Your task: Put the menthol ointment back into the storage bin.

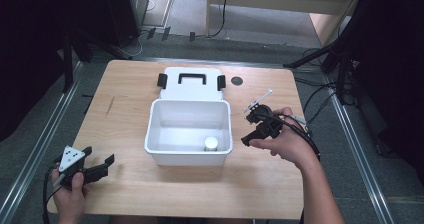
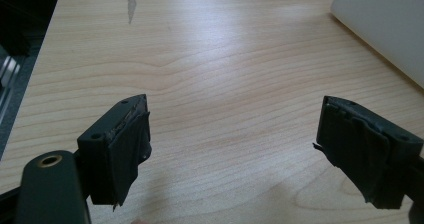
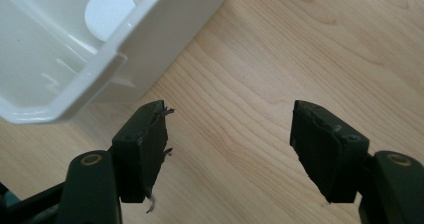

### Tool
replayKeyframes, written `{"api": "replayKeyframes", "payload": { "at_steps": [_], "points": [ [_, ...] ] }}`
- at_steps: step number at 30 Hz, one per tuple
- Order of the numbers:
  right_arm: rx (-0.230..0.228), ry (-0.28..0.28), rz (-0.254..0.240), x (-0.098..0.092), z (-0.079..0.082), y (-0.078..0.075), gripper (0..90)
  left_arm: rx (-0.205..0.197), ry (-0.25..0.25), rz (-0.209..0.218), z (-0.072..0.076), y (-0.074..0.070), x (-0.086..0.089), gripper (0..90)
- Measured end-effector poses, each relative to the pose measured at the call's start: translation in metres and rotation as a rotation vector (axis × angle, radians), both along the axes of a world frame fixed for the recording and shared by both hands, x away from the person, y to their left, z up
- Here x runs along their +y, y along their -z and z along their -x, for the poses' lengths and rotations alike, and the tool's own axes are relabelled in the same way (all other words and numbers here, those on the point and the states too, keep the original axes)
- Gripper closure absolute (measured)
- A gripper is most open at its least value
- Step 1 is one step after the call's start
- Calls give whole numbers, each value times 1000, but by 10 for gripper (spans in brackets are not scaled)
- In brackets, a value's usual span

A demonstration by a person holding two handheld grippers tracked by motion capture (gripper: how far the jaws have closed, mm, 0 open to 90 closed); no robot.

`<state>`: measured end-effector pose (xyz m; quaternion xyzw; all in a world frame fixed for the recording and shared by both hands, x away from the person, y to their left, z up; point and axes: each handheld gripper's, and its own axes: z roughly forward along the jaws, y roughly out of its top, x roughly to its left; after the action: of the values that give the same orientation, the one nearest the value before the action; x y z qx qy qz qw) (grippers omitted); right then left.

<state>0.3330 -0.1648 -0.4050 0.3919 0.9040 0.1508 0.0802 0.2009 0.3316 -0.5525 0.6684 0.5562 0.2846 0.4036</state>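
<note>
A white plastic box (image 1: 187,146) stands open in the middle of the wooden table, its lid (image 1: 191,81) with a black handle lying flat behind it. Inside, at the near right corner, sits a small white round container (image 1: 211,143), also seen from above as a white disc (image 3: 109,8). My left gripper (image 1: 98,162) rests open at the table's near left corner, nothing between its jaws (image 2: 232,149). My right gripper (image 1: 251,129) hovers open just right of the box, jaws empty over bare wood (image 3: 227,149), the box rim (image 3: 95,79) at its upper left.
A small dark round mark (image 1: 237,80) lies near the table's back edge, right of the lid. Bare wood (image 1: 125,99) spreads left of the box. Dark stands and cables (image 1: 340,59) flank the table on the right, a metal rail (image 1: 35,154) on the left.
</note>
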Motion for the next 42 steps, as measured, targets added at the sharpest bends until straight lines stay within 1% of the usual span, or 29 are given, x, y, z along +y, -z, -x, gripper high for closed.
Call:
{"api": "replayKeyframes", "payload": {
  "at_steps": [2,3,4,5,7,8,9,10,15,16,17,18,19,21,23,26,27,28,29,31,33,34,35,36,38,39,40,41,42],
  "points": [
    [-8,20,-15,-5,2,9,302,1,1,-1,0,0,0,151],
    [-17,21,-23,-6,3,12,299,0,1,0,0,0,0,151],
    [-17,21,-23,-6,3,12,299,0,1,0,0,0,0,151],
    [-31,28,-42,-9,7,20,291,0,0,-1,0,0,0,151],
    [-36,31,-52,-10,8,23,289,0,0,-1,0,0,0,151],
    [-39,31,-61,-11,9,27,287,0,1,0,0,0,0,151],
    [-39,33,-74,-13,12,37,279,0,1,0,0,0,0,151],
    [-39,33,-74,-13,12,37,279,2,1,0,0,0,0,151],
    [-45,54,-106,-20,19,62,259,1,1,-1,0,0,0,151],
    [-52,61,-113,-22,21,68,255,1,1,-1,0,0,0,151],
    [-54,68,-117,-23,22,71,252,1,1,-2,0,0,0,151],
    [-55,75,-128,-25,23,75,250,1,1,-2,0,0,0,151],
    [-61,83,-144,-29,26,83,242,2,2,-6,0,0,0,151],
    [-66,97,-153,-34,29,90,239,2,3,-8,0,0,0,151],
    [-75,104,-160,-37,30,93,239,2,3,-9,0,0,0,151],
    [-93,138,-186,-47,36,102,239,5,4,-13,0,0,-1,151],
    [-111,156,-202,-54,39,107,240,4,4,-13,0,0,-1,151],
    [-111,156,-202,-54,39,107,240,4,4,-13,0,0,-1,151],
    [-139,182,-231,-62,42,110,243,5,4,-14,0,0,-1,151],
    [-150,215,-267,-70,46,114,245,8,5,-21,0,0,-2,151],
    [-137,235,-286,-78,49,120,244,10,5,-23,0,0,-2,151],
    [-137,235,-286,-78,49,120,244,10,5,-23,0,0,-2,151],
    [-157,245,-283,-85,53,126,244,11,4,-23,0,0,-2,151],
    [-157,245,-283,-85,53,126,244,11,4,-23,0,0,-2,151],
    [-170,261,-312,-93,56,127,243,11,3,-22,0,0,-2,151],
    [-205,256,-342,-98,60,127,217,10,2,-21,0,0,-2,151],
    [-205,256,-342,-98,60,127,217,10,2,-21,0,0,-2,151],
    [-252,247,-390,-102,67,124,218,10,1,-20,0,0,-2,150],
    [-252,247,-390,-102,67,124,218,10,2,-20,0,0,-2,150]
  ]
}}
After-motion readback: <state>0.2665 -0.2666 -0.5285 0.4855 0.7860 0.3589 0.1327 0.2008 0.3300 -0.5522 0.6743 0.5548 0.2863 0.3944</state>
